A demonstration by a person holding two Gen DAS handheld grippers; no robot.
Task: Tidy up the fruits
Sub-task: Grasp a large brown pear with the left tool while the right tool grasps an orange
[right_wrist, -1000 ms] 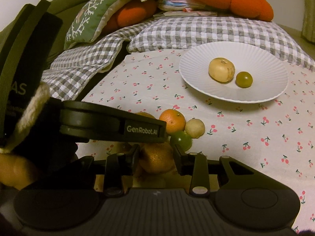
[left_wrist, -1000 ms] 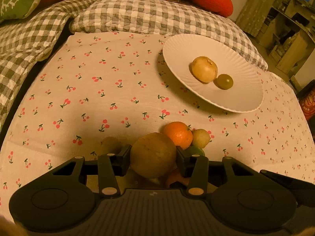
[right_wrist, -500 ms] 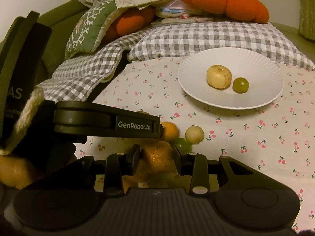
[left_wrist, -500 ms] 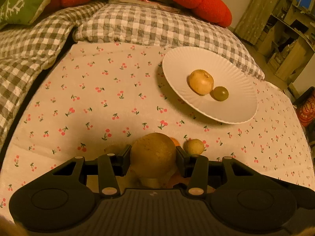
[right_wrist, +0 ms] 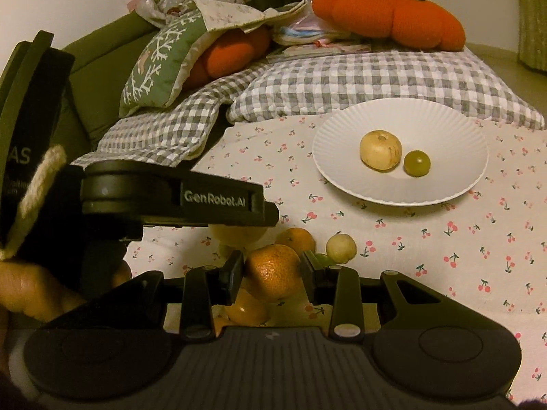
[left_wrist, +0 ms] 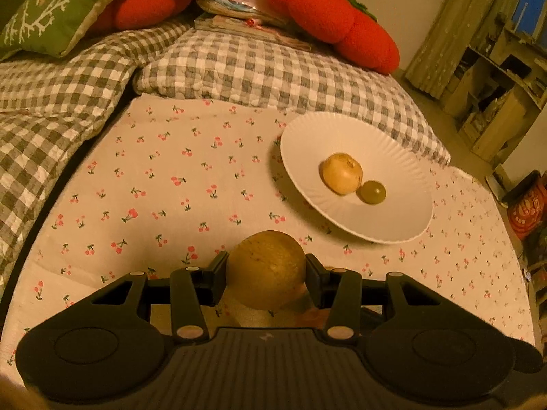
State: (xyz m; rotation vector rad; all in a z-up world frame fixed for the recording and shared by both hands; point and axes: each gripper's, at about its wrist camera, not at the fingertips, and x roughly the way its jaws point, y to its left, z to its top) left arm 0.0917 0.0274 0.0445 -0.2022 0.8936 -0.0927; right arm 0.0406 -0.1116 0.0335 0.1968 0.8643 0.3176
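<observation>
The left gripper (left_wrist: 266, 273) pinches a brownish pear (left_wrist: 266, 270) between its fingers, held above the cherry-print cloth (left_wrist: 154, 184), nearer the camera than the white plate (left_wrist: 355, 218). The right gripper (right_wrist: 271, 273) pinches an orange (right_wrist: 271, 271) the same way, over a small heap of fruit (right_wrist: 297, 239) lying on the cloth short of the plate (right_wrist: 342, 174). On the plate rest a pale round fruit (right_wrist: 380, 150) and a green grape (right_wrist: 417, 163), touching each other.
</observation>
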